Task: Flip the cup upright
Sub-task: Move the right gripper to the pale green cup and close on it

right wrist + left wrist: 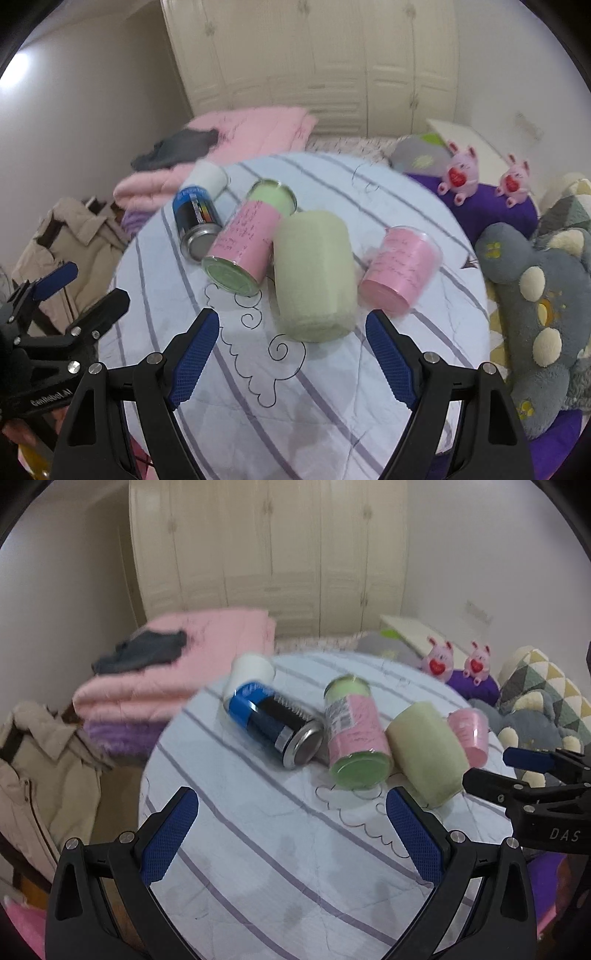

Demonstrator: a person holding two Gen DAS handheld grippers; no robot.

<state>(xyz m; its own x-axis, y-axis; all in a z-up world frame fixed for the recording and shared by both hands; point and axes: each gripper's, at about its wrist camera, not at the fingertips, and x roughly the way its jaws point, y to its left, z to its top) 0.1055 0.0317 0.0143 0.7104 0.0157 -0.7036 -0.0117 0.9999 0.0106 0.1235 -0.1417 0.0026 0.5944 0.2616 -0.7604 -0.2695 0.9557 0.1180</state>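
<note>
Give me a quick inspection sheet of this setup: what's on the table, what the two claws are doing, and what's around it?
Surface: round table under a striped cloth.
Job's things: white cup, pale green cup and pink cup, all lying on their sides.
Clutter: blue-black can and pink-labelled green jar, also lying down.
Grippers: left gripper and right gripper both open, holding nothing.
Cables: nothing seen.
Surroundings: folded pink blanket, beige jacket, wardrobe, pig toys, grey plush.
</note>
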